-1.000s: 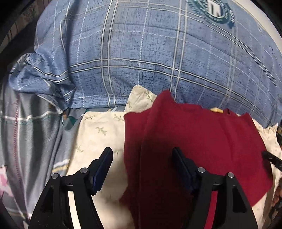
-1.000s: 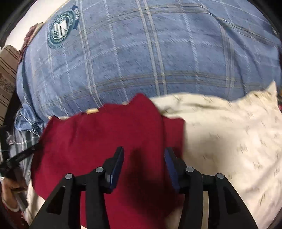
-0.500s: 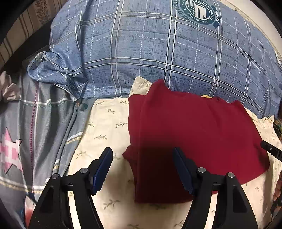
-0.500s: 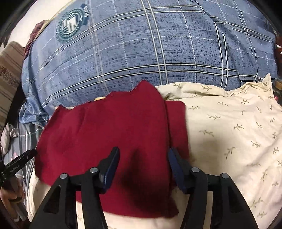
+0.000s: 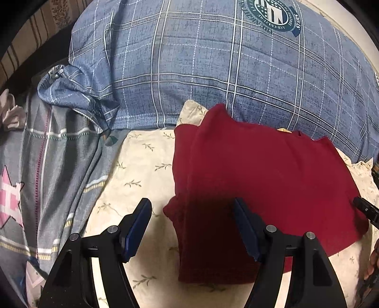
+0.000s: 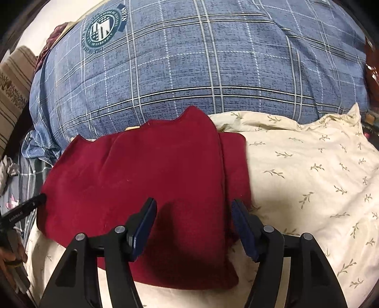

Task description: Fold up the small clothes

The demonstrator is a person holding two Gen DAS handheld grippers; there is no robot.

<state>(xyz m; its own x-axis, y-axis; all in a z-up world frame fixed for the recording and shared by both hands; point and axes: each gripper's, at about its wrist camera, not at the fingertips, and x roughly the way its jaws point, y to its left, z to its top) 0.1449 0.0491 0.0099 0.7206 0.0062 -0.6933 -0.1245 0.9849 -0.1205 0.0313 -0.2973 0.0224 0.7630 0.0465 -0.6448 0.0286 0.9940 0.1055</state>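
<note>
A dark red garment [image 5: 260,180] lies folded flat on a cream leaf-print sheet [image 5: 142,170]. It also shows in the right wrist view [image 6: 154,175], with one side folded over along a seam. My left gripper [image 5: 191,227] is open and empty, held above the garment's left lower edge. My right gripper [image 6: 193,227] is open and empty, held above the garment's right lower part. The tip of the right gripper shows at the left view's right edge [image 5: 366,209], and the left gripper's tip shows at the right view's left edge [image 6: 21,212].
A large blue plaid pillow [image 5: 225,66] with a round green emblem [image 5: 272,14] lies right behind the garment; it also shows in the right wrist view [image 6: 201,71]. A grey patterned blanket [image 5: 42,170] lies to the left. The cream sheet [image 6: 308,170] spreads to the right.
Both grippers have pulled back and up from the red garment, which now lies whole in view. Both have stayed open.
</note>
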